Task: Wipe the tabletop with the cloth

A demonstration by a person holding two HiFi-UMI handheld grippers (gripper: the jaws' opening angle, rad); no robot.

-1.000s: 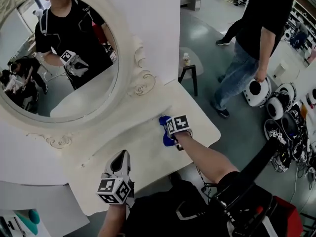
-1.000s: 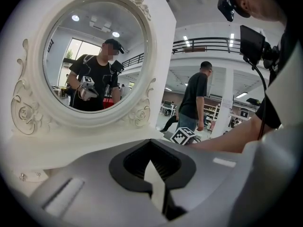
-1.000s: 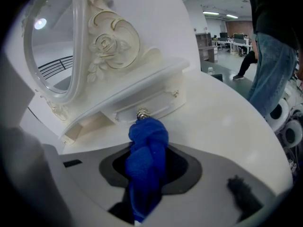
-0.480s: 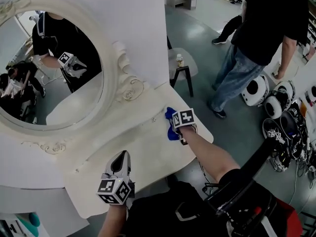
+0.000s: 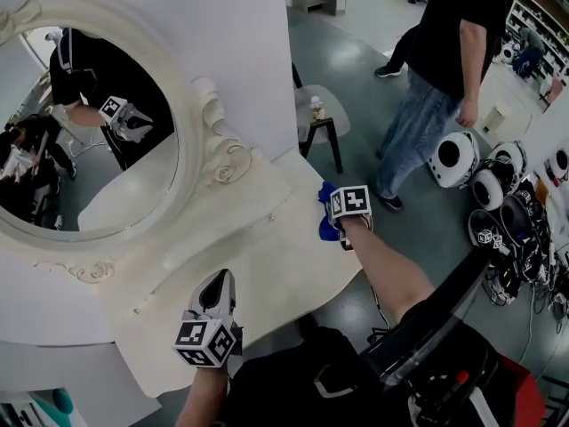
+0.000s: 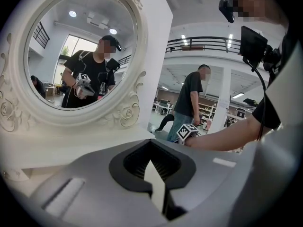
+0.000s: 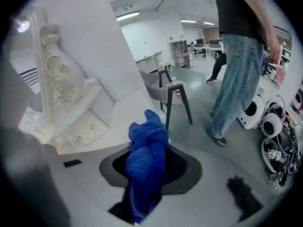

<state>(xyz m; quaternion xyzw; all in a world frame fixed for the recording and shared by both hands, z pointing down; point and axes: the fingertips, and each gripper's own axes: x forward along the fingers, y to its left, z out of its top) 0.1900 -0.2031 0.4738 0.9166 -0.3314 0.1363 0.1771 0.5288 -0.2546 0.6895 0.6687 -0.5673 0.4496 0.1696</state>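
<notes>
A blue cloth (image 5: pixel 326 213) hangs bunched at the right edge of the white vanity tabletop (image 5: pixel 258 256). My right gripper (image 5: pixel 338 225) is shut on it. In the right gripper view the cloth (image 7: pixel 149 136) fills the gap between the jaws of the right gripper (image 7: pixel 147 176) and pokes out past them, over the table's corner. My left gripper (image 5: pixel 217 285) rests near the front edge of the tabletop, well left of the cloth. Its jaws stand together with nothing between them, and in its own view the left gripper (image 6: pixel 154 174) faces the mirror base.
A large oval mirror (image 5: pixel 80 140) in a carved white frame backs the table. Beyond the right edge stand a small dark stool (image 5: pixel 322 130) and a person in jeans (image 5: pixel 425 105). White round devices (image 5: pixel 462 163) and cables lie on the floor at the right.
My right gripper has slid the blue cloth rightward along the tabletop to its right edge. The left gripper has stayed put. The person beyond has shifted.
</notes>
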